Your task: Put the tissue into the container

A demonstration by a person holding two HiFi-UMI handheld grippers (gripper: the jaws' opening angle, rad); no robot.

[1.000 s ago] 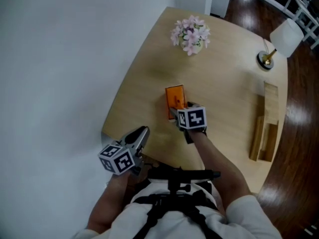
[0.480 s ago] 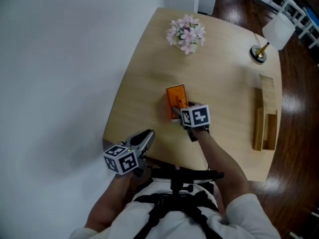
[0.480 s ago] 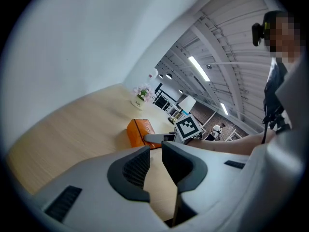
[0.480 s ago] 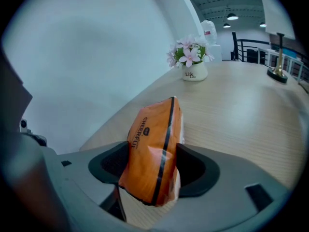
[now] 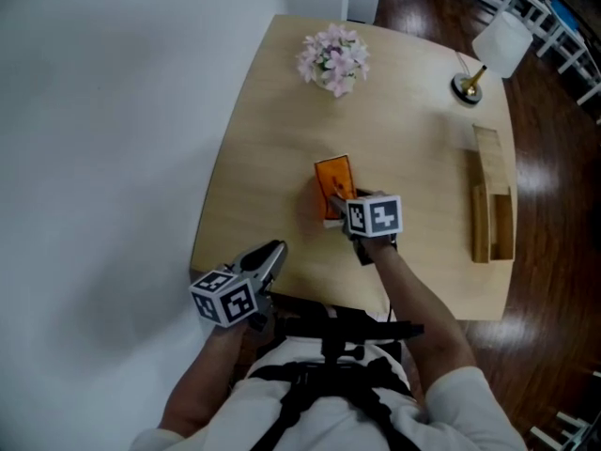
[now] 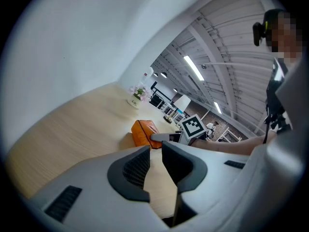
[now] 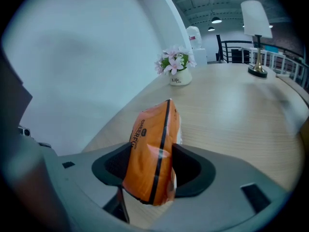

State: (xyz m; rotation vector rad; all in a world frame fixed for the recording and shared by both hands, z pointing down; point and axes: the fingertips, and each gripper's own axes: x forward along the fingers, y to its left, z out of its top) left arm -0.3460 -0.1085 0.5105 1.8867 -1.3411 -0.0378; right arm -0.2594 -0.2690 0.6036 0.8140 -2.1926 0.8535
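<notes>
While the right tool's (image 7: 150, 164) jaws, just closing, pinch the tissue pack (image 7: 154, 129), its slick wrap may slip; the left tool (image 6: 155, 152), at seven o'clock, gapes empty.

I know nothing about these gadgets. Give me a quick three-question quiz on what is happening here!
1. What is between the jaws of the right gripper? A) a spoon B) an orange tissue pack C) nothing
2. True or false: the flowers stand on the table.
3. Fill in: the left gripper holds ____.
Key: 1 B; its jaws have just been closing and now press on the pack. 2 True. 3 nothing.
</notes>
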